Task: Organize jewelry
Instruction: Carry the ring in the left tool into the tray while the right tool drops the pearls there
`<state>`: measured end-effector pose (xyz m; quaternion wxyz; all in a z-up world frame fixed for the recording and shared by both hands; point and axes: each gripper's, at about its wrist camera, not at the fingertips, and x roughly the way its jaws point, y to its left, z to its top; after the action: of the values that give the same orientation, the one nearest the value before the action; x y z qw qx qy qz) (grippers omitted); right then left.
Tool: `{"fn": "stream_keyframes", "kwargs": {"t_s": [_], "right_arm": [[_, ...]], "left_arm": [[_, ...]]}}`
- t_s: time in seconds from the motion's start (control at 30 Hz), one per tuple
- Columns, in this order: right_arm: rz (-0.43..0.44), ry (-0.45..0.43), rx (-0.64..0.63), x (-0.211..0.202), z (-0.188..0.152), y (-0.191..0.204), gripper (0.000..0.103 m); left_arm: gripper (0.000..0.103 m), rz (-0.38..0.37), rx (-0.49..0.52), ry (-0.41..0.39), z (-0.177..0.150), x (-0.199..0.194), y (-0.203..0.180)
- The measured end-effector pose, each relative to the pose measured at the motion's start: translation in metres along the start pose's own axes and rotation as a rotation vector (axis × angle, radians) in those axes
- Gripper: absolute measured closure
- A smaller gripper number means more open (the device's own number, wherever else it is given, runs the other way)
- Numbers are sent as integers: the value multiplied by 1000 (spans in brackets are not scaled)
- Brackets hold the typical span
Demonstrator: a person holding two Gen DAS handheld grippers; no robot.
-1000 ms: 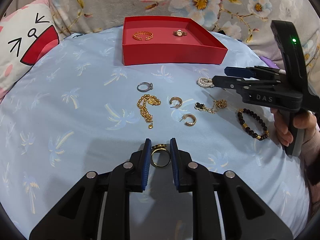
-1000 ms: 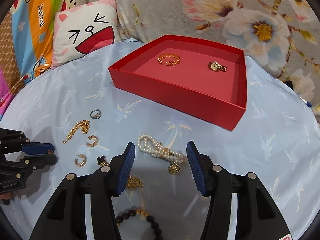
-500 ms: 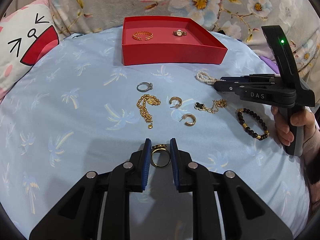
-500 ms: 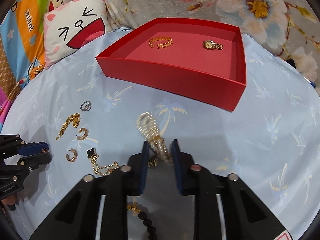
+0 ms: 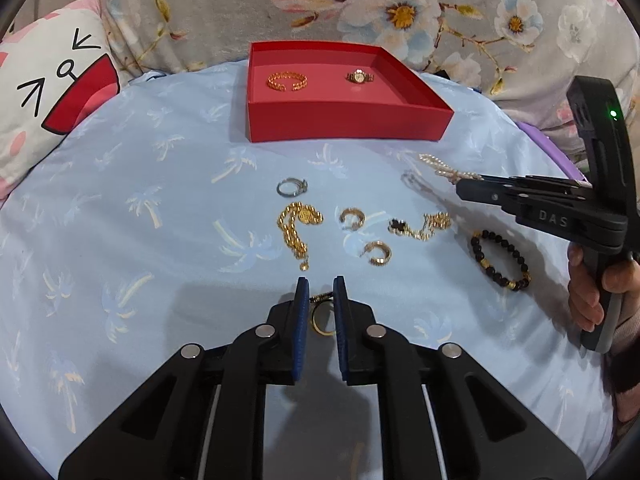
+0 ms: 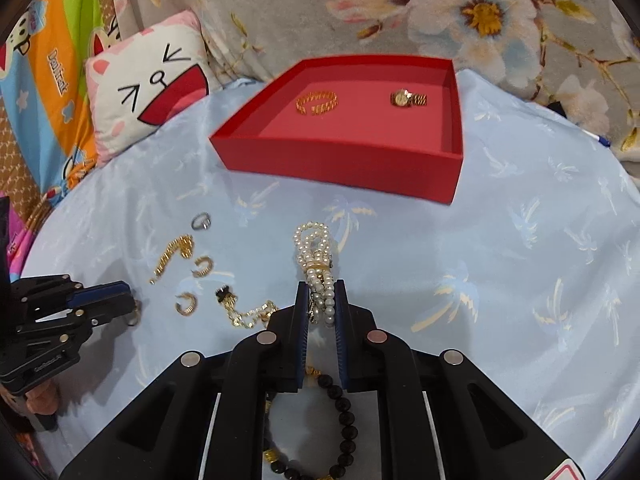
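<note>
On the pale blue cloth, close to the camera, my left gripper point(image 5: 321, 286) is shut on a gold ring point(image 5: 322, 316), which stands edge-on between the blue pads. My right gripper point(image 6: 321, 288) is shut on a white pearl bracelet point(image 6: 314, 248). The bracelet's far loops hang out past the fingertips, just above the cloth. In the left wrist view the right gripper point(image 5: 460, 190) reaches in from the right with the pearl bracelet point(image 5: 438, 166) at its tip. Behind stands a red tray point(image 5: 344, 124) holding a gold bangle point(image 5: 287, 81) and a gold watch point(image 5: 359, 77).
Loose on the cloth lie a silver ring point(image 5: 292, 187), a gold chain point(image 5: 296, 228), two gold hoop earrings point(image 5: 352, 218), a clover chain point(image 5: 420, 228) and a black bead bracelet point(image 5: 500, 260). A cat pillow point(image 5: 52, 96) sits at the left. A person's hand point(image 5: 592, 292) grips the right handle.
The right gripper shut on the pearl bracelet and drew it up and aside while rolling. The left jaws narrowed on the gold ring, turning it edge-on.
</note>
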<state>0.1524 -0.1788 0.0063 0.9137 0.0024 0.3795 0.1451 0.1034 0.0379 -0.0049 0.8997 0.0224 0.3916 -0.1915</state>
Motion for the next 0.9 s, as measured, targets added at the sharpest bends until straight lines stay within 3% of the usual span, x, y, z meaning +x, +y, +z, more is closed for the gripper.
{"fn": "stream_keyframes", "kwargs": {"t_s": [0.2, 0.47, 0.67, 0.9], "right_arm": [[-25, -73, 40, -21, 33, -13, 92], [-60, -113, 87, -14, 92, -36, 92], [-106, -52, 132, 33, 127, -56, 92], [-127, 21, 178, 83, 149, -70, 92]], "left_arm": [[91, 8, 20, -47, 43, -8, 7], [91, 54, 58, -170, 132, -10, 6], [91, -1, 14, -104, 184, 49, 6], [91, 20, -27, -7, 205, 121, 18]]}}
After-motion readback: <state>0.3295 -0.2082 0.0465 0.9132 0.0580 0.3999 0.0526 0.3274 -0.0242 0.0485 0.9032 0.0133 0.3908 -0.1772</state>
